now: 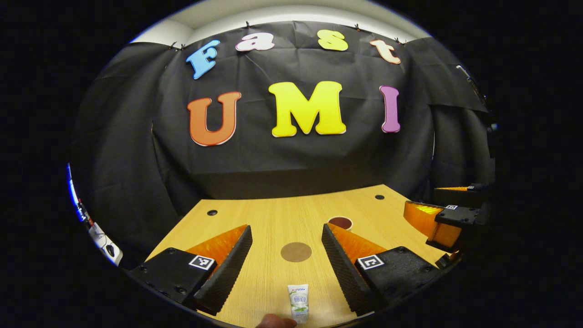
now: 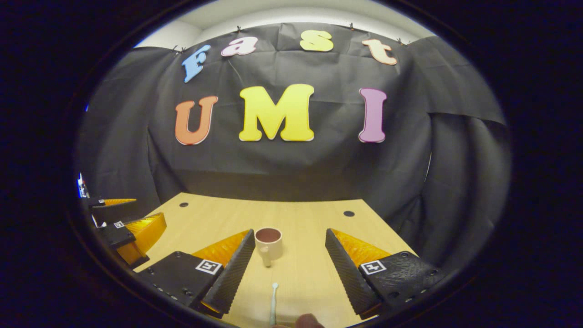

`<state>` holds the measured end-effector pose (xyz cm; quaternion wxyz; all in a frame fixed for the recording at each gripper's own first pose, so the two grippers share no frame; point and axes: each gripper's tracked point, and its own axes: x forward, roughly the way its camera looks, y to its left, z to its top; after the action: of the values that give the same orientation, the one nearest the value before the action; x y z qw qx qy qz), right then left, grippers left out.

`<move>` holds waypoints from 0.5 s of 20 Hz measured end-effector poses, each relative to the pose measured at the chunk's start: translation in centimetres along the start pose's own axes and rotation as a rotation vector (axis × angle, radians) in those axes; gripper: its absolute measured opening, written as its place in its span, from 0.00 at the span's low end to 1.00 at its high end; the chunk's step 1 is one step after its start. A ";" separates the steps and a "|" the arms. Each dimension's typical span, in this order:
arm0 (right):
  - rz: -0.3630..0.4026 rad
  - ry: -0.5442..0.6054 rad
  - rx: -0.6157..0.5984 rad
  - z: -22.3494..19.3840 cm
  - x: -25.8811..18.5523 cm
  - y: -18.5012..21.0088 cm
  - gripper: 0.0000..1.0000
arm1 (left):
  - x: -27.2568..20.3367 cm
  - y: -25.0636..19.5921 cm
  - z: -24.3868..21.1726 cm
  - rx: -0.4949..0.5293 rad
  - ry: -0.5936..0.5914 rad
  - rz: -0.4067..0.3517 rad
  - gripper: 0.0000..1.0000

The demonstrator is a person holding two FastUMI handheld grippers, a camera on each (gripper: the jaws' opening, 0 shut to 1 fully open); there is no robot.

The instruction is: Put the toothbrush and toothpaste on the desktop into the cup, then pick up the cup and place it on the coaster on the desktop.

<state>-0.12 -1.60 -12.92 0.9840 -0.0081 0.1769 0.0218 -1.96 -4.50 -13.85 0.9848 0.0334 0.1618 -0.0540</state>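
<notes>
Two sets of jaws stand wide open over the wooden bench (image 1: 273, 218), gripping nothing. Between the left gripper (image 1: 287, 237) fingers lies bare wood, with the toothpaste (image 1: 299, 303) tube flat near the bench's near edge, white with a green print, its cap toward the camera. Beyond it sits the round brown coaster (image 1: 296, 252), well apart from the tube. Between the right gripper (image 2: 289, 241) fingers stands the cup (image 2: 268, 243), cream outside, dark inside, handle toward the camera, upright. Nearer lies the pale toothbrush (image 2: 273, 303), apart from the cup. Open wood runs to the far edge, where the black cloth wall (image 2: 291, 168) hangs.
</notes>
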 end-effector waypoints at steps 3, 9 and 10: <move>0.007 0.125 0.001 -4.1 0.5 -0.3 0.96 | 0.0 -0.9 -3.4 -0.013 0.091 -0.024 0.98; 0.061 0.287 -0.026 -9.5 0.9 1.3 0.96 | -0.9 -2.6 -10.6 -0.065 0.298 -0.044 0.98; 0.071 0.308 -0.028 -10.1 1.0 1.6 0.95 | -1.2 -2.8 -11.4 -0.072 0.326 -0.045 0.99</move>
<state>-2.74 -0.24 -22.81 0.9436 -0.0190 0.3253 0.0576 -7.01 -6.17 -24.38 0.9445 0.0028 0.3221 -0.0639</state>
